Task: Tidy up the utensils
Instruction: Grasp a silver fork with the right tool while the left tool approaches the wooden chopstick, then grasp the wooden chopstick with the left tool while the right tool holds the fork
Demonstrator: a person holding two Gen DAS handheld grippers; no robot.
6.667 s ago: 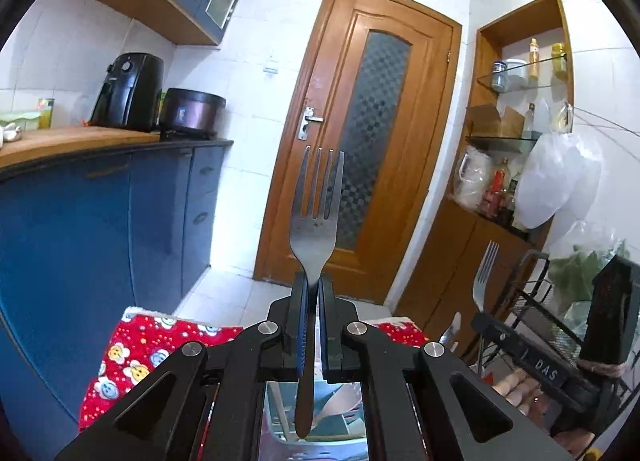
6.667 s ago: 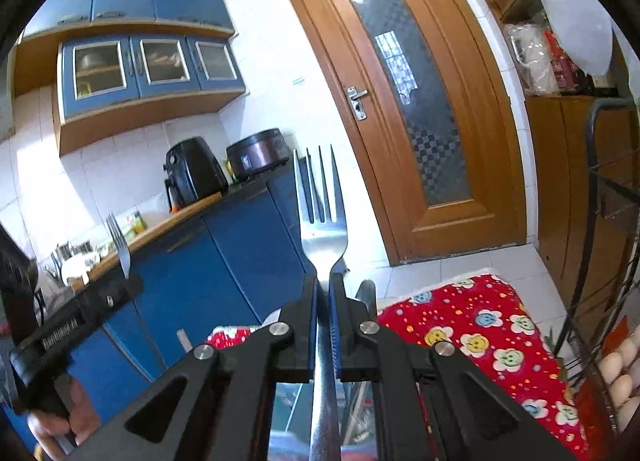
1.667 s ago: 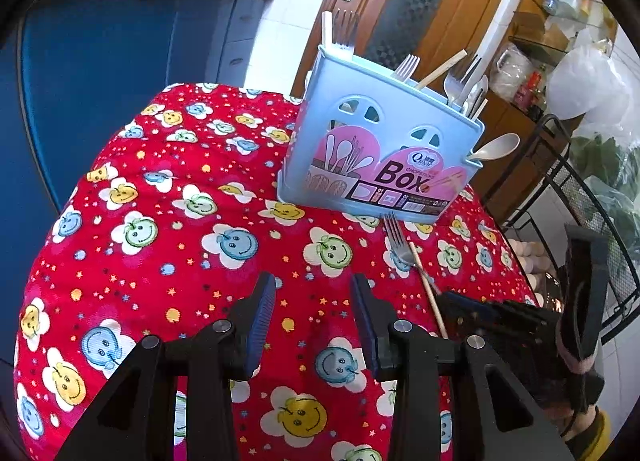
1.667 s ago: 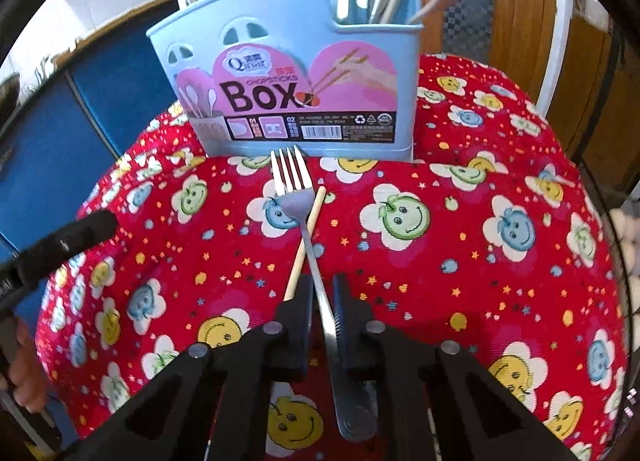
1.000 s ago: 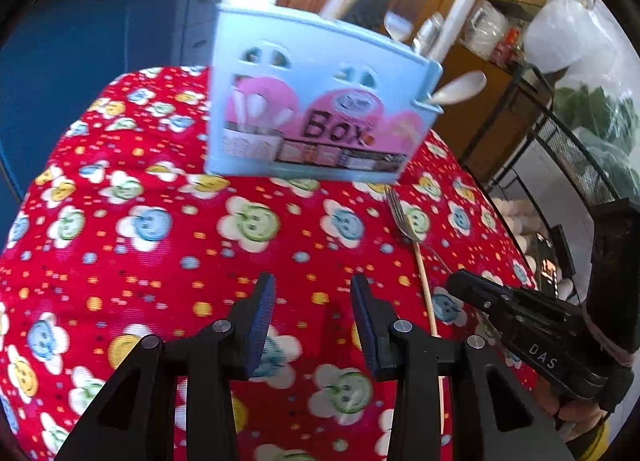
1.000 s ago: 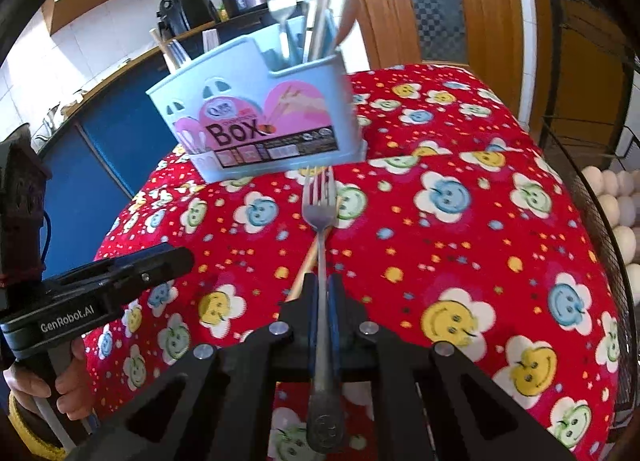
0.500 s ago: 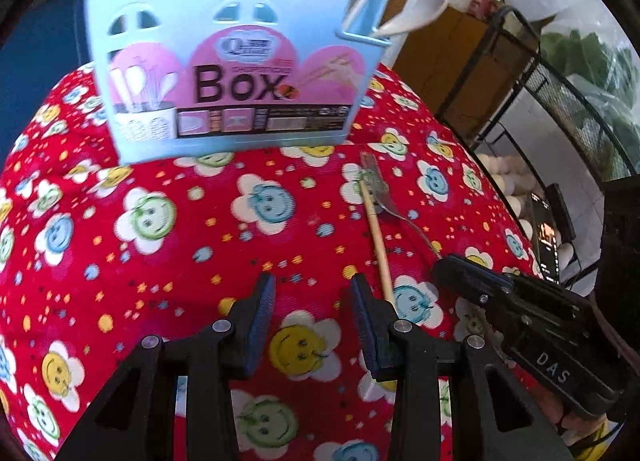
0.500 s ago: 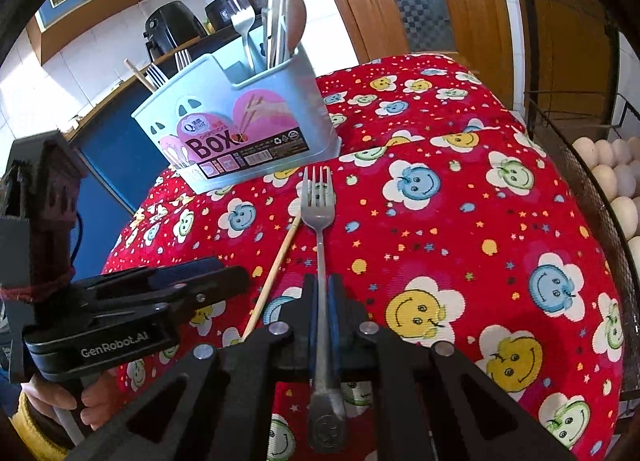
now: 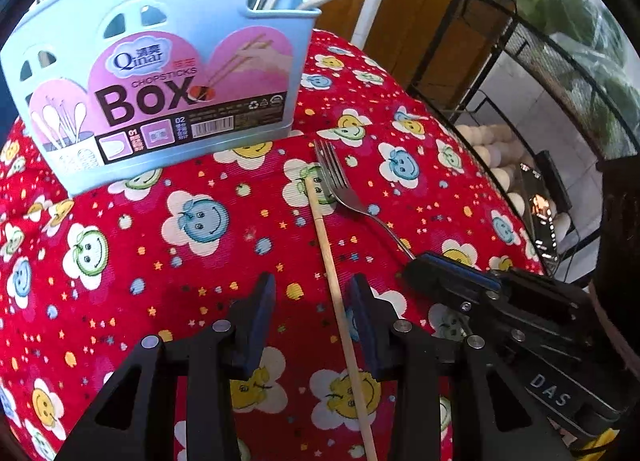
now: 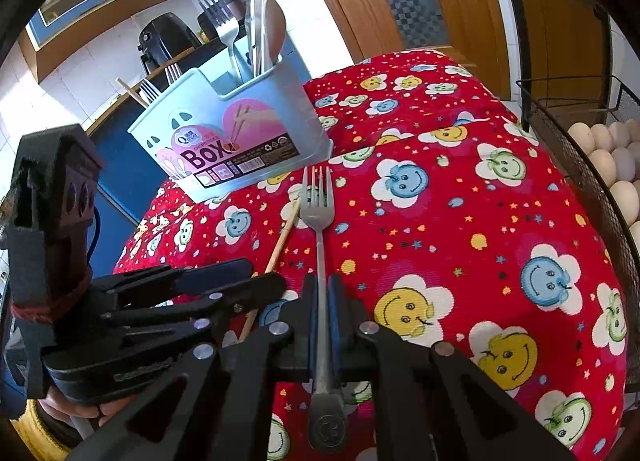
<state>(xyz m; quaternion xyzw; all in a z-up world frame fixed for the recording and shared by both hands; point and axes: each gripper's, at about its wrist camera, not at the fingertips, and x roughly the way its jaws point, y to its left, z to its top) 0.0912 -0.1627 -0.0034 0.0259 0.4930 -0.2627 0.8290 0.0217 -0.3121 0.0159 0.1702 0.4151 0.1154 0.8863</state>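
The right gripper has its jaws pinched narrow on the handle of a steel fork; the fork runs straight out along the fingers, tines pointing away toward the utensil box, its butt end showing a round stamped mark too small to read. In the left wrist view the fork lies slanted, tines near the box's lower right corner, its head low over the cloth; whether it touches cannot be told.

The left gripper stands with jaws partly apart, gripping nothing. A single wooden chopstick lies on the cloth between them, nearer the right finger, its long axis running from the bottom edge of that view up toward the box, tip just beside the fork's tines.

The light blue box stands upright on the red smiley-flower cloth covering the counter. Its pink label reads "Qinar", "CHOPSTICKS", "BOX", with "01" and "02" and a barcode below. Forks and spoons stand in its compartments.

The right gripper's body is lettered "DAS" in the left wrist view. Eggs fill a black wire rack beside the counter.
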